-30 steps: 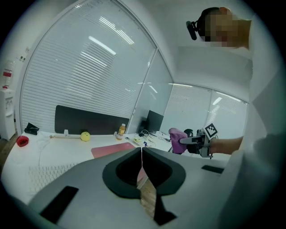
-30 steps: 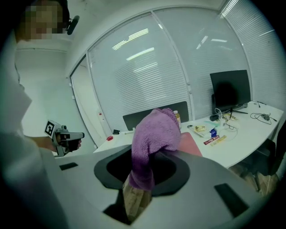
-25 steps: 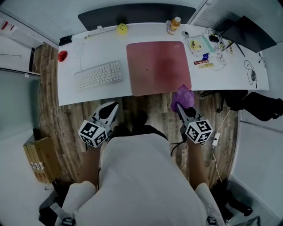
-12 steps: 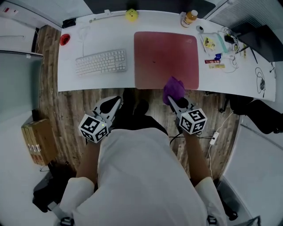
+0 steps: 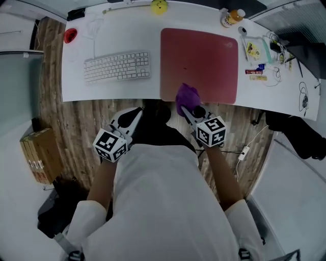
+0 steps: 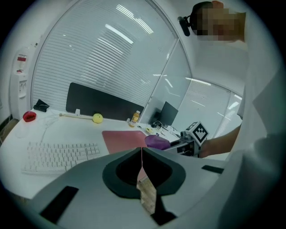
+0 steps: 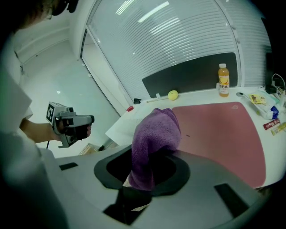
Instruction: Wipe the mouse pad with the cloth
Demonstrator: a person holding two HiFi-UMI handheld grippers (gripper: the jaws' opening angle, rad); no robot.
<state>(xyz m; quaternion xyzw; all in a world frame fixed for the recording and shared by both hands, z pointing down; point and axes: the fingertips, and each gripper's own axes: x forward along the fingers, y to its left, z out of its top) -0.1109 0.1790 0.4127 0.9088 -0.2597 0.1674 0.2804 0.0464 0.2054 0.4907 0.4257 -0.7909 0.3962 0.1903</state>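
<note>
A large pink-red mouse pad (image 5: 199,63) lies on the white desk (image 5: 109,86), to the right of the keyboard; the same mouse pad (image 7: 223,134) fills the right gripper view. My right gripper (image 5: 184,108) is shut on a bunched purple cloth (image 5: 187,96), which hangs over the pad's near edge at its left part. In the right gripper view the cloth (image 7: 154,143) stands up between the jaws. My left gripper (image 5: 136,113) is held off the desk, over the wooden floor, jaws shut and empty; in its own view the left gripper (image 6: 142,150) shows closed.
A white keyboard (image 5: 117,66) lies left of the pad. A yellow ball (image 5: 159,6), an orange juice bottle (image 5: 232,18) and a red object (image 5: 70,35) sit along the desk's far side. Small packets and cables (image 5: 265,56) clutter the right end. A cardboard box (image 5: 36,155) stands on the floor.
The right gripper with the cloth has moved left and forward, from off the pad's near right corner to the pad's near edge at its left part. The left gripper has hardly moved.
</note>
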